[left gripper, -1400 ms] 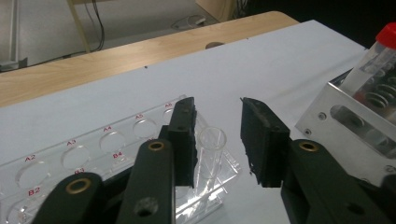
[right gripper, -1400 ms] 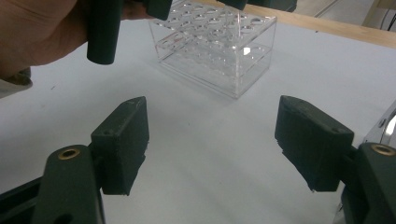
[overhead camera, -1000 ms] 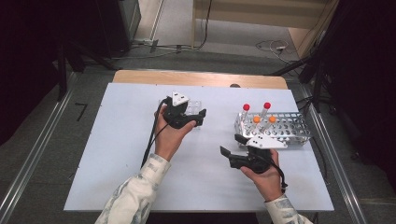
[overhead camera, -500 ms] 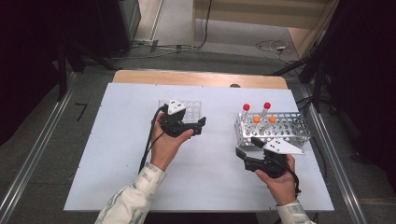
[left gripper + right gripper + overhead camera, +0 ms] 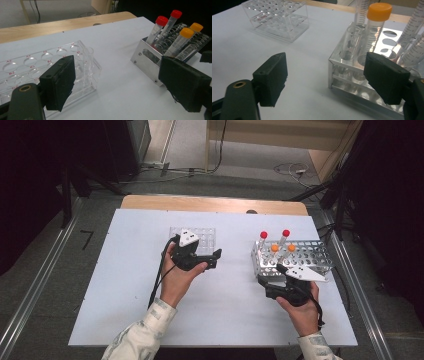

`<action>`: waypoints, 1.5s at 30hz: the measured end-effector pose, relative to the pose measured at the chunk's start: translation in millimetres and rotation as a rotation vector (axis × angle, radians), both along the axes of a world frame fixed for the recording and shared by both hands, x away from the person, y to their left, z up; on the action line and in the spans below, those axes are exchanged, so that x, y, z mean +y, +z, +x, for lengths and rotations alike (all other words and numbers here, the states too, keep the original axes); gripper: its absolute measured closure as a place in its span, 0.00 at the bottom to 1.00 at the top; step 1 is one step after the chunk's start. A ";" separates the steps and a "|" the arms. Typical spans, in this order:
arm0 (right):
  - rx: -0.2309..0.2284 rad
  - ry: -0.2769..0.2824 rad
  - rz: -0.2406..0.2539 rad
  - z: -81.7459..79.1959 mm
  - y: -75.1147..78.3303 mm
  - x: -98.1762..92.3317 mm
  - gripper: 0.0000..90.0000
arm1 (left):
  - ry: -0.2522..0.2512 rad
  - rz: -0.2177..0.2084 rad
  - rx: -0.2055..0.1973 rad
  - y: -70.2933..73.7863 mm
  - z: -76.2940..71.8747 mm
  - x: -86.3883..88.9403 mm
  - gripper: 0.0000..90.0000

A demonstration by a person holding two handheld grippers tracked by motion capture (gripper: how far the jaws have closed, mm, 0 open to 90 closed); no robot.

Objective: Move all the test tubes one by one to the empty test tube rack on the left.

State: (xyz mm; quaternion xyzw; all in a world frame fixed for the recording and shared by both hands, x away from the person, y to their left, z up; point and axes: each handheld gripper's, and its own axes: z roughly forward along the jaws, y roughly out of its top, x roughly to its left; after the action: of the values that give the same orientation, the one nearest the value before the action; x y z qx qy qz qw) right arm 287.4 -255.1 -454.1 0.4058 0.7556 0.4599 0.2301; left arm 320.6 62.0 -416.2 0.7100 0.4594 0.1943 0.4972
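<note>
Both sets of black jaws stand wide with nothing between the pads, and both have just been opening. From the high view, the left gripper [image 5: 216, 255] lies in the person's left hand [image 5: 176, 272] near the middle of the white table [image 5: 125, 295], its jaws pointing toward the metal rack [image 5: 312, 252] and hanging just in front of the clear plastic rack [image 5: 202, 234], touching neither. The right gripper [image 5: 272, 274] sits in the right hand [image 5: 300, 307] at the near edge of the metal rack, close beside its front corner; whether it touches cannot be told from above. Two red-capped tubes [image 5: 263, 240] and two orange-capped tubes [image 5: 275, 251] stand upright in the left end of that rack.

Seen from the left gripper view, the gripper's two pads frame bare tabletop. Behind the left pad stands the clear plastic rack [image 5: 30, 65] with one uncapped clear tube [image 5: 88, 65] upright in its near corner; behind the right pad leans the metal rack [image 5: 145, 53] with its red-capped tubes [image 5: 160, 26] and orange-capped tubes [image 5: 181, 40].

Along the right gripper view, the pads are spread far apart and grip nothing. The right-hand pad overlaps the metal rack [image 5: 337, 72], while an empty uncapped tube [image 5: 352, 40] and an orange-capped tube [image 5: 375, 32] rise from the holes at its near corner. The clear plastic rack [image 5: 279, 17] rests well apart, farther across the table.
</note>
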 end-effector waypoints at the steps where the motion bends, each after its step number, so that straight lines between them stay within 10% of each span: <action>1: 0.000 0.000 0.000 0.0 0.0 0.0 0.19 | 0.000 0.000 0.001 -0.5 -0.3 -0.6 0.16; 7: -0.003 -0.027 -0.008 8.8 -4.1 1.6 0.20 | -0.004 0.002 0.001 -2.0 -1.6 -2.6 0.16; 25: -0.047 -0.066 0.005 26.8 -11.1 0.6 0.72 | -0.004 -0.008 0.014 -3.7 3.1 -5.2 0.19; 45: -0.107 -0.069 0.025 24.7 5.3 -0.3 0.81 | -0.001 -0.016 0.012 -1.5 3.8 -3.8 0.19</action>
State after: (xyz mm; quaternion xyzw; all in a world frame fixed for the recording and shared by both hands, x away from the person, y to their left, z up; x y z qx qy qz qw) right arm 312.1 -255.4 -448.8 0.4093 0.7219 0.4821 0.2809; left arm 324.4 58.2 -417.6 0.7074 0.4635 0.1864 0.5001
